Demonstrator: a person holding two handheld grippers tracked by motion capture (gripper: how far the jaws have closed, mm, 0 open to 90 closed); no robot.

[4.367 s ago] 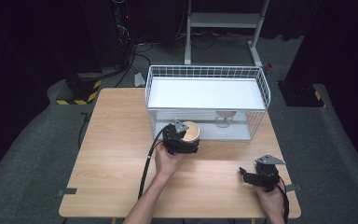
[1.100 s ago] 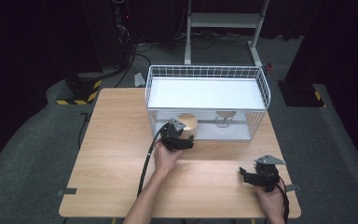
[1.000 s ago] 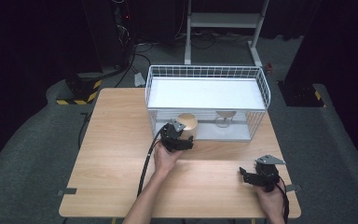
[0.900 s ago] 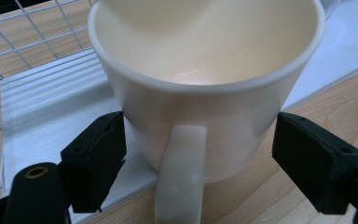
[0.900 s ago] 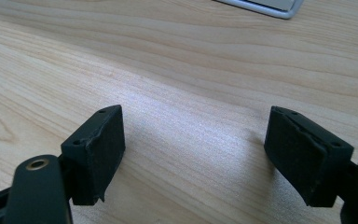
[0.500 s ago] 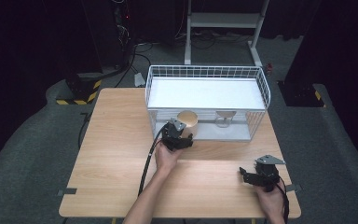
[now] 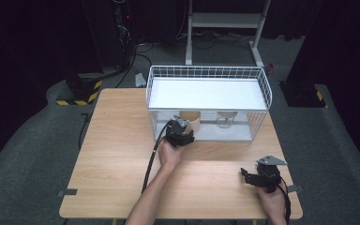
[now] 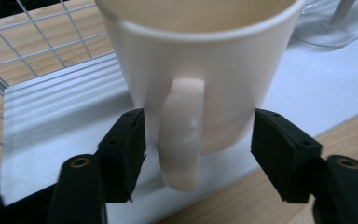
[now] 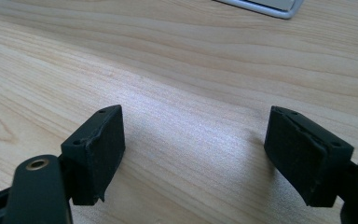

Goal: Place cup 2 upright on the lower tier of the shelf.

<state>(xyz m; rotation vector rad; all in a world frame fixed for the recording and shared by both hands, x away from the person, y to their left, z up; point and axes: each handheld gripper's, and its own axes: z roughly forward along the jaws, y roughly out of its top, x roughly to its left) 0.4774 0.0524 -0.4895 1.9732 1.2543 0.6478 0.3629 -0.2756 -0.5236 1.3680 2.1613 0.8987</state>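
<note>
A cream mug [image 7: 191, 123] [image 8: 191, 70] stands on the white liner at the front of the wire basket [image 7: 206, 69], its handle turned toward me. My left gripper [image 7: 183, 132] [image 8: 198, 135] reaches in at the basket's front. Its jaws have just been closing, with the handle between them, and the pads [image 8: 130, 140] now lie against both sides of the mug's lower wall. My right gripper [image 7: 246, 176] [image 9: 193, 140] rests low over the bare wood near the table's front right corner, open with nothing between its pads.
A clear glass [image 7: 226, 119] [image 8: 335, 23] stands in the basket to the right of the mug. The wooden table [image 7: 122, 140] has free surface left of and in front of the basket. A cable trails from the left gripper toward the front edge.
Since the oldest frame the mug has gone from the basket's front edge to farther in on the liner, the left gripper following it. The right gripper has stayed put.
</note>
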